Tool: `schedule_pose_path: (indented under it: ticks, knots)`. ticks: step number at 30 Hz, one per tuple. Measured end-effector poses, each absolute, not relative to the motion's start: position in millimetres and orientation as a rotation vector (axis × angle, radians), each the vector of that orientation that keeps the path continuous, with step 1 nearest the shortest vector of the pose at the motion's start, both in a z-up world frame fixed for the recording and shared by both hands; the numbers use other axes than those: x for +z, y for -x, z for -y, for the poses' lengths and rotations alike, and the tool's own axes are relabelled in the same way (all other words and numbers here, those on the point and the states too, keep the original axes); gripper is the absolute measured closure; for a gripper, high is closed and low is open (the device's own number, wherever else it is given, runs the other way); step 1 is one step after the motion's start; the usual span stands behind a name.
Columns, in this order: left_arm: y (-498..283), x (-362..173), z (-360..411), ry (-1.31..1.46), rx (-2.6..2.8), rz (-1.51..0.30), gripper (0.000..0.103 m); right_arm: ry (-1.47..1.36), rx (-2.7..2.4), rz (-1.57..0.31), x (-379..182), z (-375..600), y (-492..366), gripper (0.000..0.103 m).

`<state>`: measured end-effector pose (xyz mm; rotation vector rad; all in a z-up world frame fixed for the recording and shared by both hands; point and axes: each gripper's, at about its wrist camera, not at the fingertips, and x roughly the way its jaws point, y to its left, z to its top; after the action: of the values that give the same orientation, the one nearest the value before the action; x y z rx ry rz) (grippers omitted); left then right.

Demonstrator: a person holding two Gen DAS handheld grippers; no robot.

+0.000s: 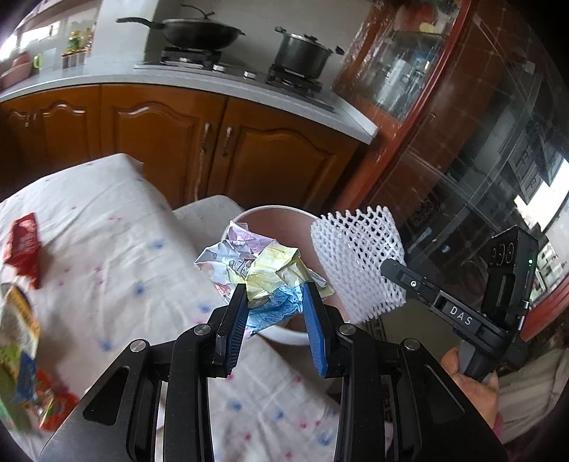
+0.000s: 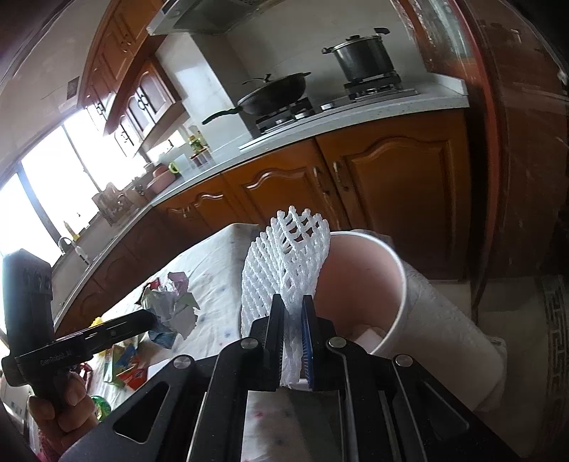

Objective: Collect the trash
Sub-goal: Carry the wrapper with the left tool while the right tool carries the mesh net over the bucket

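Observation:
My left gripper [image 1: 274, 295] is shut on a crumpled ball of coloured paper [image 1: 263, 270] and holds it over the near rim of a white bin [image 1: 281, 334] with a pinkish inside. My right gripper [image 2: 292, 309] is shut on a white foam fruit net [image 2: 284, 263], held upright at the bin's rim [image 2: 398, 270]. The net also shows in the left wrist view [image 1: 355, 259], to the right of the paper. The paper ball shows in the right wrist view [image 2: 170, 305], at the tip of the left gripper [image 2: 142, 323].
A table under a white spotted cloth [image 1: 117, 256] bears a red wrapper [image 1: 23, 245] and several coloured packets [image 1: 21, 355] at its left edge. Wooden kitchen cabinets [image 1: 170, 142], a stove with a wok [image 1: 192, 32] and a pot [image 1: 302, 53], and a glass cabinet [image 1: 462, 160] stand behind.

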<state>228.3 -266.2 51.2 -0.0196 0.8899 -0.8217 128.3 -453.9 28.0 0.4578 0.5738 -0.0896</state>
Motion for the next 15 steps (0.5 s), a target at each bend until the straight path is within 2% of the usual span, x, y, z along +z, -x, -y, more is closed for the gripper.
schedule_pose_path:
  ticks: [15]
  knots:
    - [-253.9, 23.1, 325.1, -0.049, -0.845, -0.983, 0.073, -0.456, -0.135, -0.653, 10.0, 476.8, -150.6, 0.091]
